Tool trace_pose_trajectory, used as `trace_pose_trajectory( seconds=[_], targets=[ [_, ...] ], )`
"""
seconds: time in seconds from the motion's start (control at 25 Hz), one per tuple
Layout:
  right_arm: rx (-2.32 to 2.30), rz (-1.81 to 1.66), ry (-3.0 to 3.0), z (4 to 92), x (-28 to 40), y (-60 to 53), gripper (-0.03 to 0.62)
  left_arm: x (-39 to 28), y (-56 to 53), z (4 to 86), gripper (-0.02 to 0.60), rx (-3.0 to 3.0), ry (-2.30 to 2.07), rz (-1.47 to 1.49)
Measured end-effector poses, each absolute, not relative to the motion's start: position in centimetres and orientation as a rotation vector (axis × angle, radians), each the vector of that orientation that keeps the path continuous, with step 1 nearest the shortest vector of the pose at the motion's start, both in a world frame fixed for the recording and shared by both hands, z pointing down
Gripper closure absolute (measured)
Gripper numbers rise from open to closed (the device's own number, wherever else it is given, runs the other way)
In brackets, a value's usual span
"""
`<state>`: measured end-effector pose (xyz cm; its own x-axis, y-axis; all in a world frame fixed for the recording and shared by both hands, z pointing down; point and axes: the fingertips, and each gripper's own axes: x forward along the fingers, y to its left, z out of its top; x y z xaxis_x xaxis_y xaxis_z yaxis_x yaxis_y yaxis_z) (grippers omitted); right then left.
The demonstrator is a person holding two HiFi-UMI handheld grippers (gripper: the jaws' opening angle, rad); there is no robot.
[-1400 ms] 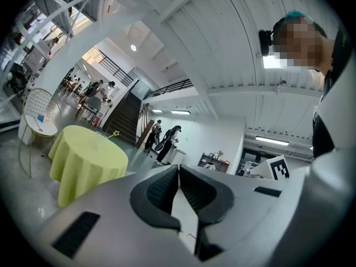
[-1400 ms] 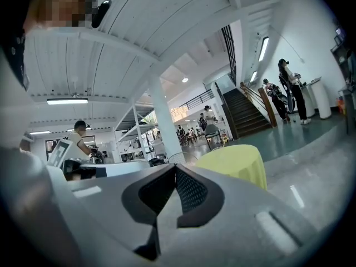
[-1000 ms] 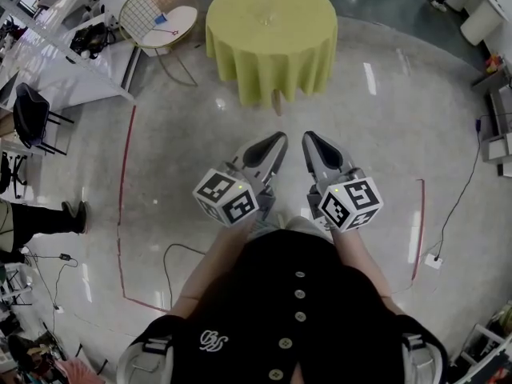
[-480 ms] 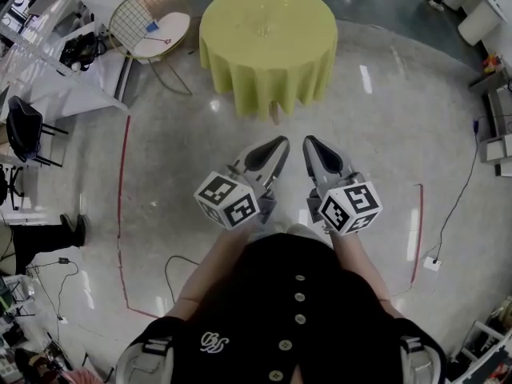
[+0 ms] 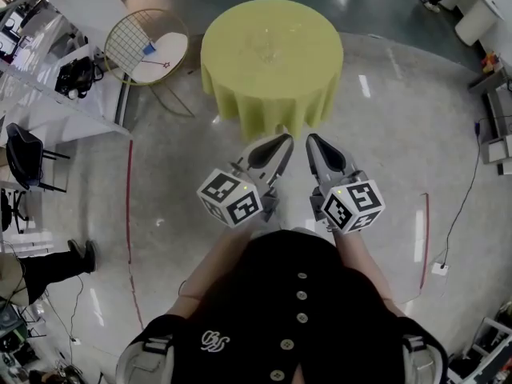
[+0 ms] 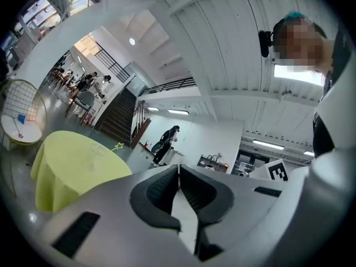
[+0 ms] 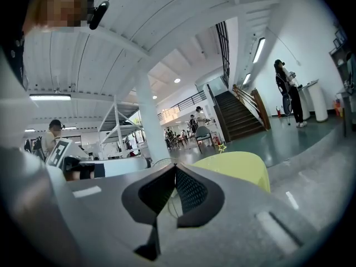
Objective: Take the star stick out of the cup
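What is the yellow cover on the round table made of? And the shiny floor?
The yellow cover looks like matte cloth: it hangs in soft folds all round. The floor looks like polished stone or concrete, I can't tell which: glossy, with lights mirrored as bright streaks.

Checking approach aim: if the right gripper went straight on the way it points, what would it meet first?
Probably the yellow-clothed table, at its near edge: the shut right gripper aims at it with only floor between. Height is unclear; it might pass over the top.
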<state>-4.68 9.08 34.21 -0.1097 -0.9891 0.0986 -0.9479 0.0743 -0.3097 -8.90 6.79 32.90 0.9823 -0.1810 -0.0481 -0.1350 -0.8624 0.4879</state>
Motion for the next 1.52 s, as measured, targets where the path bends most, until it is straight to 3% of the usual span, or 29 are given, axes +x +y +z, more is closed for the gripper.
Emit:
trace_pose_trajectory(
  seconds=[0.68,1.52],
  targets=[
    [-2.063,-0.31,2.107,31.8,-0.2,-5.9,0.592,-3.8,-6.9,30.7,0.561,2.683,-0.065,-0.158],
    [-2.087,-0.486,2.057,35.7,0.1,-6.5,0.592,-2.2,-7.6,34.8,0.561,2.59,-0.013,-0.049]
  ],
)
